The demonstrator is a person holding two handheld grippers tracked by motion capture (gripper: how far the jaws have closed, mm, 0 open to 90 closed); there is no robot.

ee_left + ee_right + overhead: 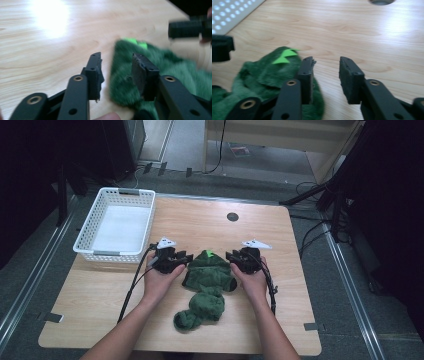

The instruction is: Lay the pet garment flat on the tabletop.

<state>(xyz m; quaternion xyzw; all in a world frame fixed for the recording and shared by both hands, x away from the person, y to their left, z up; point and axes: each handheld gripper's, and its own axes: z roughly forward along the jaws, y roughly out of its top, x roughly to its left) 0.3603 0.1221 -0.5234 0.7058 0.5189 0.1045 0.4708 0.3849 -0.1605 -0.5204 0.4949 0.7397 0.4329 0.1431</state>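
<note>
We hold the left gripper [186, 257] at the left edge of a green fleece garment [209, 279], its jaws parted with nothing pinched: in the left gripper view the garment's edge [125, 82] lies in the gap beside one pad, and the other pad stands over bare wood. The right gripper [231, 255] mirrors it at the garment's right edge, likewise released; in the right gripper view one jaw rests over the fleece [265, 75] and the other over the table [362, 32], the gap between them bare. We judge that the two claws face each other across the far end so that each can take a corner and spread or lift the piece evenly. The garment sits crumpled at the middle of the table [280, 285], a bright green tag [210, 253] at its far edge between the claws, and a twisted tail of fabric [197, 312] trailing toward the near side. A white basket [90, 225] waits at the far left corner, well apart from the garment, a likely home for it once folded. A dark round port [232, 216] marks the far side of the table.
</note>
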